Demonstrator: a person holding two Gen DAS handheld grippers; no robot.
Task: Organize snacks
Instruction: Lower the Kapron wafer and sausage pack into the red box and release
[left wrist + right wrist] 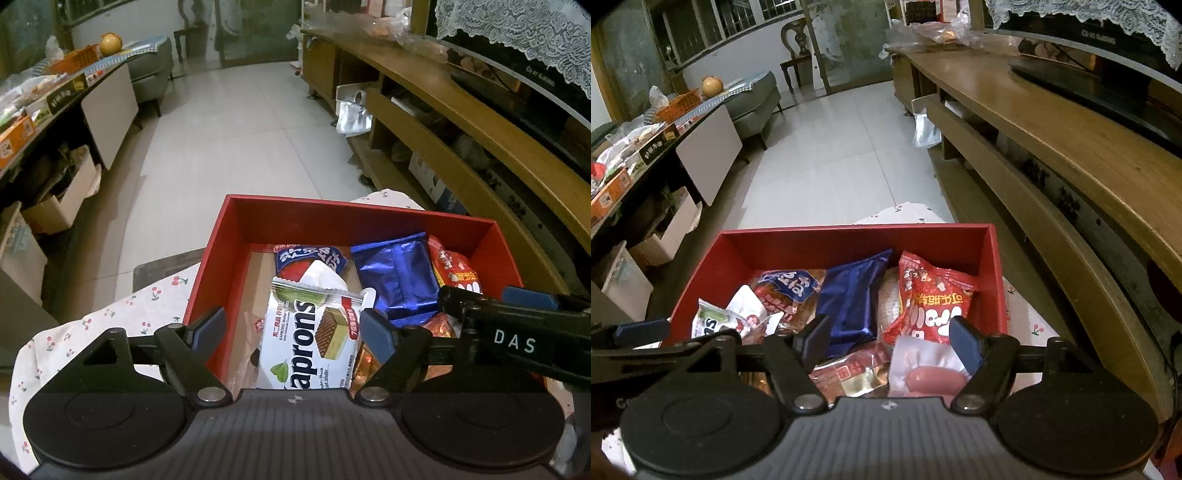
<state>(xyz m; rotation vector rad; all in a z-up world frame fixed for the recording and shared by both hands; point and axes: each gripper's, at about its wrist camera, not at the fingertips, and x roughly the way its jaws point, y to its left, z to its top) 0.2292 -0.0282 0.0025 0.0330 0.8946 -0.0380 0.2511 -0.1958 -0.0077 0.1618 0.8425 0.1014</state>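
Note:
A red box [332, 218] sits on a cherry-print cloth [110, 317] and holds several snack packs. My left gripper [295, 328] is open over its near left part, above a white Kaprons wafer pack [306, 332]. A blue foil pack [399, 273] and a red snack bag [454, 269] lie further right. My right gripper [894, 339] is open over the box's [849, 240] near right part, above a sausage pack [927, 373] and a red wrapped snack [849, 373]. The blue foil pack [853, 302] and red bag [931, 299] lie beyond it. Neither gripper holds anything.
A long wooden TV cabinet [1071, 140] with a television [1108, 55] runs along the right. A cluttered table [37, 107] with boxes stands at the left, cardboard boxes [62, 199] below it. Tiled floor [229, 140] lies beyond the box, a grey sofa [151, 70] further back.

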